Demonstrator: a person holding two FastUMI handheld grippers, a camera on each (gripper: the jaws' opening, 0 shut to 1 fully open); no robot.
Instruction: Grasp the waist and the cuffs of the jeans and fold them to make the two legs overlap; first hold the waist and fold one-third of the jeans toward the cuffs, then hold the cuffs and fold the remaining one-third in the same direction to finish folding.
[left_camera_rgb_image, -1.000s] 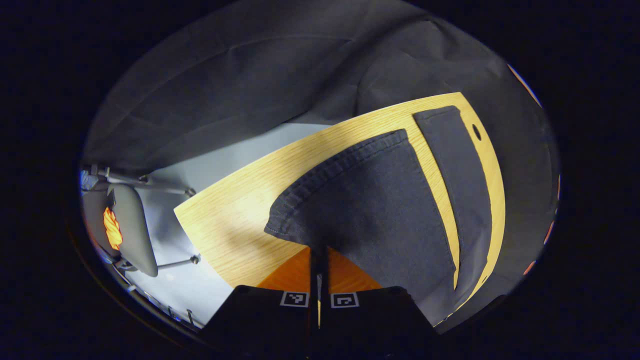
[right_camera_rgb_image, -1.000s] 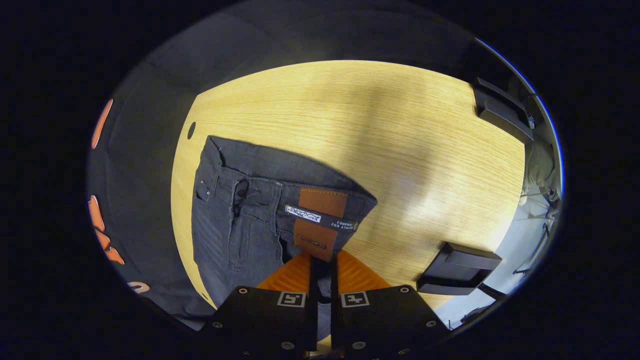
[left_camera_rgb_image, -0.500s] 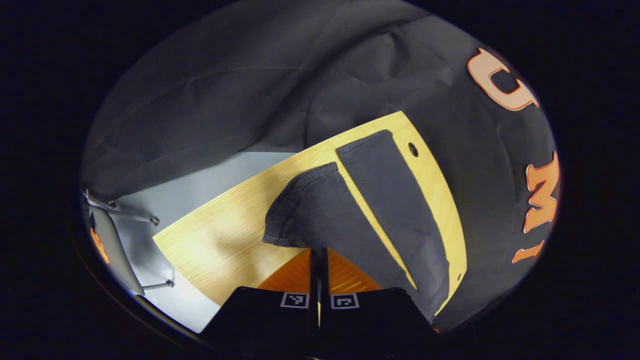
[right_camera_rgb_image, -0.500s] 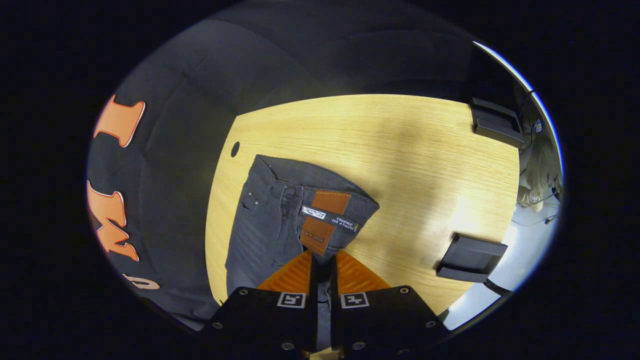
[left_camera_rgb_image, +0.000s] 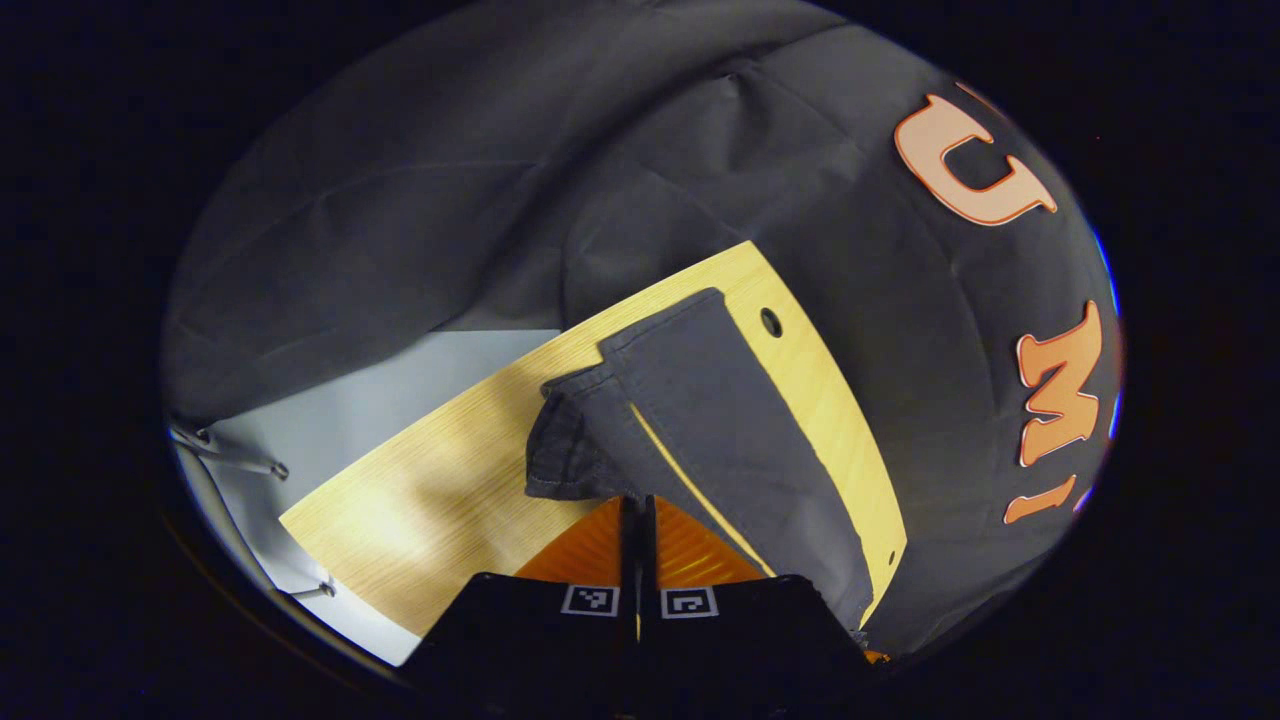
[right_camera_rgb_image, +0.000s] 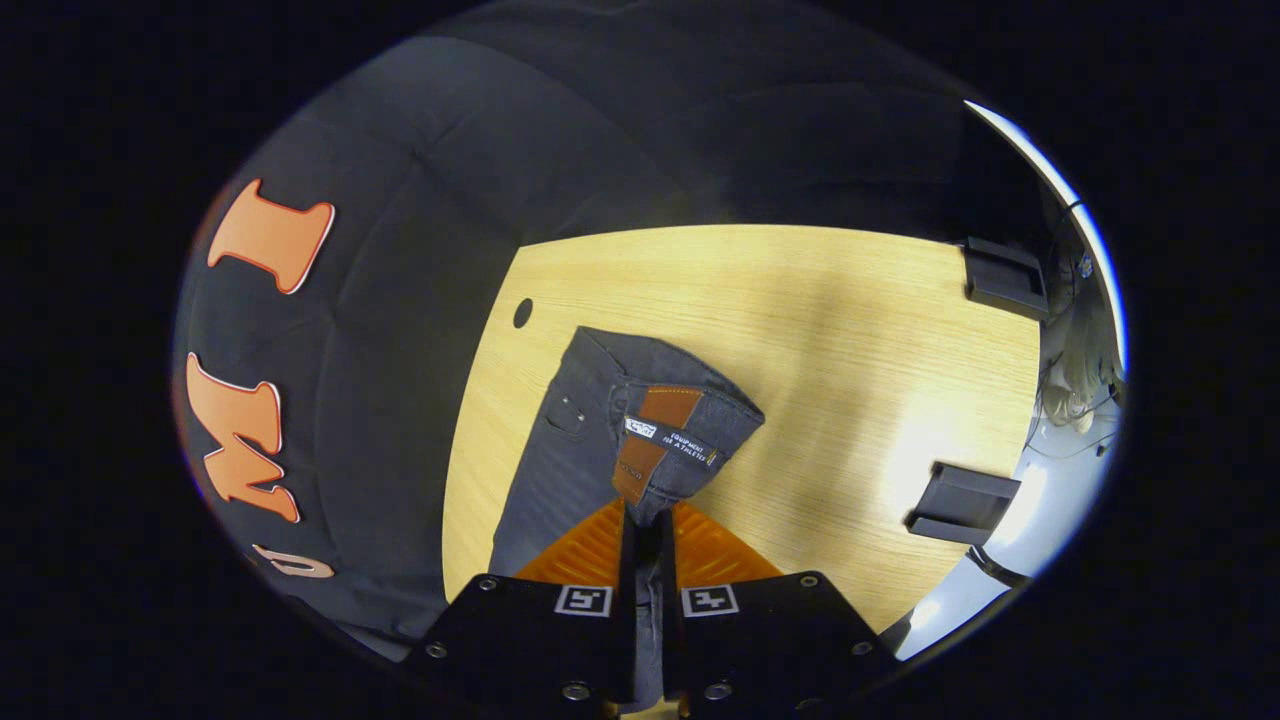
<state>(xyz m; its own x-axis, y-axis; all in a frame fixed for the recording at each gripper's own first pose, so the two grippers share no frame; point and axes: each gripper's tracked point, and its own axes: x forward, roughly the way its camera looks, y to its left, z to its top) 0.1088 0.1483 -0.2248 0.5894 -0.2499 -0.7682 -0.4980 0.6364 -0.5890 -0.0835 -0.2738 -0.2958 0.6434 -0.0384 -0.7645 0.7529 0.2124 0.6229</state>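
While both tools grip the dark jeans, the garment hangs partly lifted above the pale wooden counter (left_camera_rgb_image: 420, 470). Seen in the left gripper view, the left tool (left_camera_rgb_image: 638, 520) has its orange fingers (left_camera_rgb_image: 690, 555) drawn together with only a thin slit between them, pinching the hem of one cuff (left_camera_rgb_image: 560, 455) of the jeans (left_camera_rgb_image: 700, 420); that near leg rises from the counter toward the tool, its stitched edge curling over. Just beyond it the other leg (left_camera_rgb_image: 690, 350) lies flat on the wood, running toward the far edge, with a thin strip of counter showing between the two legs lower down. A small dark hole (left_camera_rgb_image: 771, 322) in the counter sits just beside the far leg's end, near the counter's edge. Past the counter, the black cloth wall (left_camera_rgb_image: 450, 200) hangs in folds, and a patch of grey floor (left_camera_rgb_image: 350, 390) shows to the left. Seen in the right gripper view, the right tool (right_camera_rgb_image: 647, 530) is likewise closed down narrow, its fingers (right_camera_rgb_image: 710, 555) clamped on the waist (right_camera_rgb_image: 680, 440) of the jeans, with denim showing in the gap between them. The waistband is raised and folded over so that a brown leather patch (right_camera_rgb_image: 655, 425) and a white-printed tag across it face the camera. The rest of the jeans trails down to the left onto the counter, a pocket rivet visible on it. Two black box-like objects (right_camera_rgb_image: 962, 495) rest at the counter's right side, well apart from the jeans.
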